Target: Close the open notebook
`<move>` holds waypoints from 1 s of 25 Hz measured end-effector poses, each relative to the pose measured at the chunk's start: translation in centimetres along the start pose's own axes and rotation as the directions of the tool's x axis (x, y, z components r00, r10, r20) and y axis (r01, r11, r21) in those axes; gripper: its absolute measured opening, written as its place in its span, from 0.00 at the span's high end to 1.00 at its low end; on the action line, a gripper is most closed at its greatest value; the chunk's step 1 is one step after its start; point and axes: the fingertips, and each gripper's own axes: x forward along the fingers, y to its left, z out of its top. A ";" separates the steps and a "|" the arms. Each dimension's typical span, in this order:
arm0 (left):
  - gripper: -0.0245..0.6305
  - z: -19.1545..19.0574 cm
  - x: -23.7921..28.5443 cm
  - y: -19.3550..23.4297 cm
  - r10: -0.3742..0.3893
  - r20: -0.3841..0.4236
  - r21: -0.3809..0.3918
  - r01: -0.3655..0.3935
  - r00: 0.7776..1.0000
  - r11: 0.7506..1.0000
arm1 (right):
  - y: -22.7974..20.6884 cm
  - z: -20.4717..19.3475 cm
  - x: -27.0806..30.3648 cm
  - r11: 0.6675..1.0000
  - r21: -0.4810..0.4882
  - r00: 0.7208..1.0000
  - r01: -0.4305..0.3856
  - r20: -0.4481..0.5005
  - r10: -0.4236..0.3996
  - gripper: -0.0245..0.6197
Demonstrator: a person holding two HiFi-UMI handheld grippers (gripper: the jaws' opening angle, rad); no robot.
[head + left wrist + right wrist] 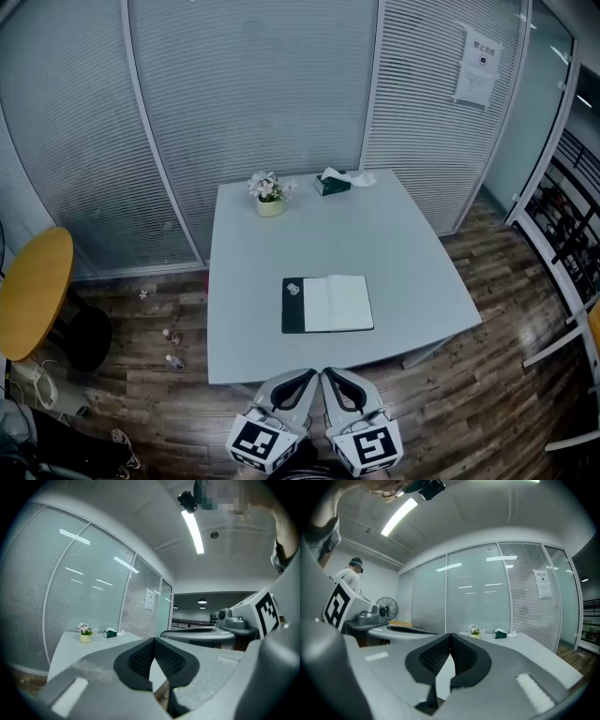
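Note:
The open notebook lies flat on the pale grey table, near its front edge, with a dark cover at the left and a white page at the right. Both grippers hang side by side just off that front edge, short of the notebook and pointing level at it. My left gripper is shut with nothing in it. My right gripper is shut and empty too, its tips touching. In both gripper views the jaws hide the notebook.
A small pot of white flowers and a green tissue box stand at the table's far edge. Glass partitions with blinds close the back. A round yellow table is at the left, and small bottles lie on the wooden floor.

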 end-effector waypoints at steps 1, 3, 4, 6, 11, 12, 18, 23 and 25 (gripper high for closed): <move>0.96 0.1 0.1 0.5 -0.002 0.001 -0.002 0.002 1.000 1.000 | 0.0 0.0 0.5 1.000 0.001 1.000 0.004 -0.001 -0.004 0.96; 0.96 0.3 0.4 1.3 -0.002 0.002 -0.007 0.002 1.000 1.000 | -0.2 0.0 1.3 1.000 0.004 1.000 0.012 -0.002 -0.012 0.96; 0.96 0.4 0.5 1.7 -0.002 0.003 -0.007 0.002 1.000 1.000 | -0.3 0.0 1.7 1.000 0.006 1.000 0.015 -0.003 -0.015 0.96; 0.96 0.4 0.6 2.3 -0.005 0.004 -0.007 0.005 1.000 1.000 | -0.4 -0.1 2.2 1.000 0.008 1.000 0.018 -0.006 -0.018 0.96; 0.96 0.9 0.4 3.0 0.006 0.013 -0.019 -0.006 1.000 1.000 | -0.2 0.1 2.9 1.000 0.005 1.000 0.015 -0.008 -0.015 0.96; 0.96 1.0 0.5 3.1 0.010 0.014 -0.023 -0.009 1.000 1.000 | -0.2 0.1 3.1 1.000 0.006 1.000 0.012 -0.007 -0.012 0.96; 0.96 1.4 1.1 4.0 0.041 0.018 -0.009 -0.041 0.999 0.999 | -0.6 0.2 4.3 1.000 0.010 1.000 -0.017 -0.008 0.017 0.96; 0.96 2.3 3.0 5.6 0.064 0.034 -0.008 -0.064 0.997 0.998 | -2.3 0.5 6.4 0.999 0.011 0.999 -0.041 -0.009 0.041 0.96; 0.96 2.5 4.2 6.3 0.065 0.037 -0.012 -0.065 0.997 0.998 | -3.1 0.9 7.4 0.999 0.010 0.999 -0.052 -0.006 0.052 0.96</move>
